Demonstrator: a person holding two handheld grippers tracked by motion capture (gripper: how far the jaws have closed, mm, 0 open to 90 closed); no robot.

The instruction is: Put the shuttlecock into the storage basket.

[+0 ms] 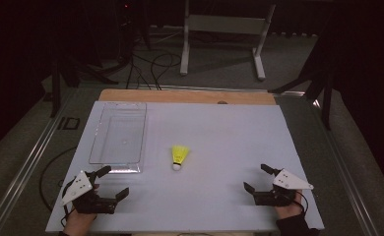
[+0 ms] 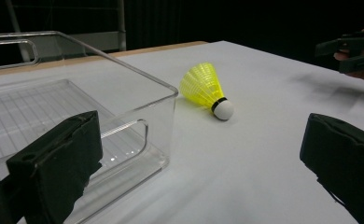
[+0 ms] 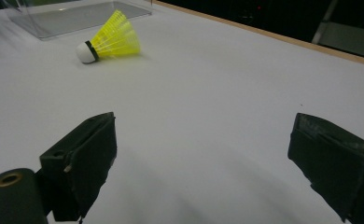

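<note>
Two risks are worrying me. I am watching the table [image 1: 219, 196], then the bin [image 1: 97, 129] at its left, then the shuttlecock [image 1: 179, 157] lying on its side just right of the bin. Left gripper [image 1: 115, 183] and right gripper [image 1: 257, 178] are both hovering near me, jaws apart, empty. A careless nudge is likely rolling the shuttlecock away; a hard pinch is probably crushing its skirt.

The right gripper [image 3: 203, 158] stands with its two black jaws wide apart, nothing between them, over a white table top [image 3: 208, 93]. At eleven o'clock lies a yellow plastic shuttlecock with a white cork tip [image 3: 108, 39], on its side, tip pointing left, just before a clear plastic tray [image 3: 73, 16].
</note>
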